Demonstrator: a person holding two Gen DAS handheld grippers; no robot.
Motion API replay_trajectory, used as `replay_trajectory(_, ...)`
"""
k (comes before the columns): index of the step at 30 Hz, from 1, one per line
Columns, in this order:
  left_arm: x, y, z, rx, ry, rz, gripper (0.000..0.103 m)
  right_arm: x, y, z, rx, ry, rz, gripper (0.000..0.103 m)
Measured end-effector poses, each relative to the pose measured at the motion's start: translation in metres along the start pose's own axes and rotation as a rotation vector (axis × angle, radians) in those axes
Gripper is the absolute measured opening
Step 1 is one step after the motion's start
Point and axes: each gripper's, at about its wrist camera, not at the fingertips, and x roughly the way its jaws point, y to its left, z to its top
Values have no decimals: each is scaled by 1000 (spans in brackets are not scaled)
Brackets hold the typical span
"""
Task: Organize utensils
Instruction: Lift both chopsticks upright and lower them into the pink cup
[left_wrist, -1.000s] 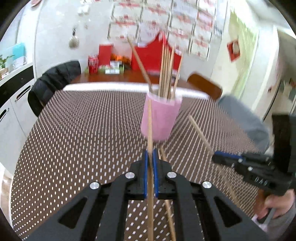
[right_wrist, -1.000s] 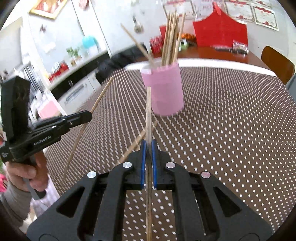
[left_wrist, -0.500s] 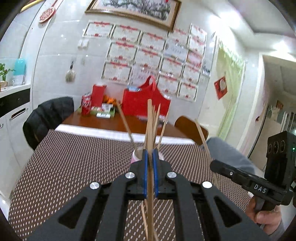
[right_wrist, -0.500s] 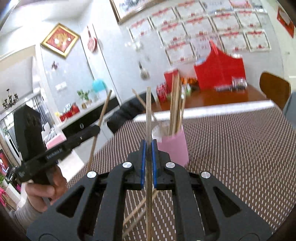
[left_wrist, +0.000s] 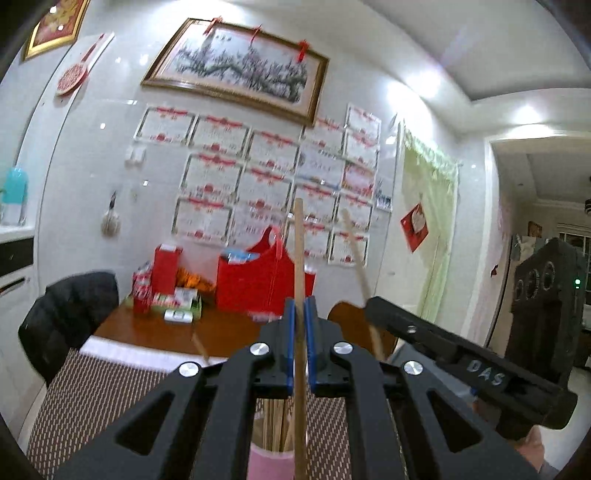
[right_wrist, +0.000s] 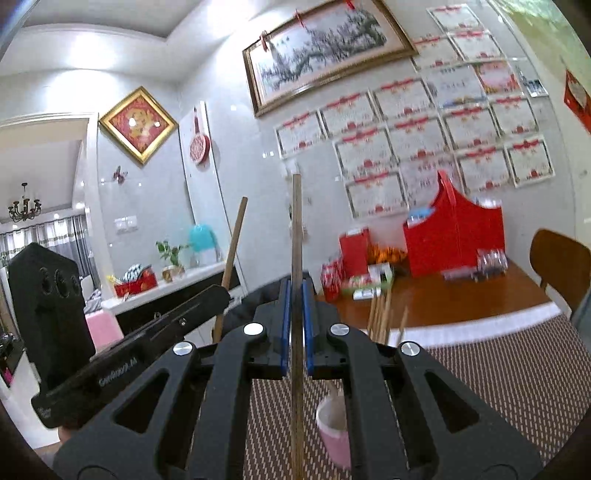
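My left gripper (left_wrist: 300, 310) is shut on a wooden chopstick (left_wrist: 298, 251) that stands upright between its blue pads. Below it, at the bottom edge of the left wrist view, the pink cup (left_wrist: 269, 463) holds several chopsticks. My right gripper (right_wrist: 295, 291) is shut on a second upright chopstick (right_wrist: 296, 221), and the pink cup (right_wrist: 334, 435) sits low and slightly right of it. Each gripper shows in the other's view: the right gripper (left_wrist: 371, 306) with its tilted chopstick (left_wrist: 354, 251), the left gripper (right_wrist: 223, 295) with its chopstick (right_wrist: 234, 240).
A brown dotted tablecloth (left_wrist: 110, 387) covers the near table. Beyond it a wooden table carries a red bag (left_wrist: 258, 280), cans and boxes. A black jacket (left_wrist: 66, 310) hangs on a chair at the left, and a wooden chair (right_wrist: 557, 258) stands at the right.
Both grippers have risen and tipped up to level, each still holding its chopstick. The pink cup has slid from the middle to the bottom of both views.
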Motion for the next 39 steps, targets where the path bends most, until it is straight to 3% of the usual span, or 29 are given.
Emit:
replay_trajectory(9,51,9,-2,7,-91,-45,6,48,-28,10,28,-90,11,6)
replay_trajectory(20,98,34,-32,-48,-80,2,6,83,-58,-16,66,-57,-19,6)
replay_trajectory(31,117,43,-55,-52,-59,28,6,89,-67,-29,87,-112,-79,6)
replay_trajectory(39,124,46,-67,-31,-34,50,6,100,-70,-42,99,-81,-99,7)
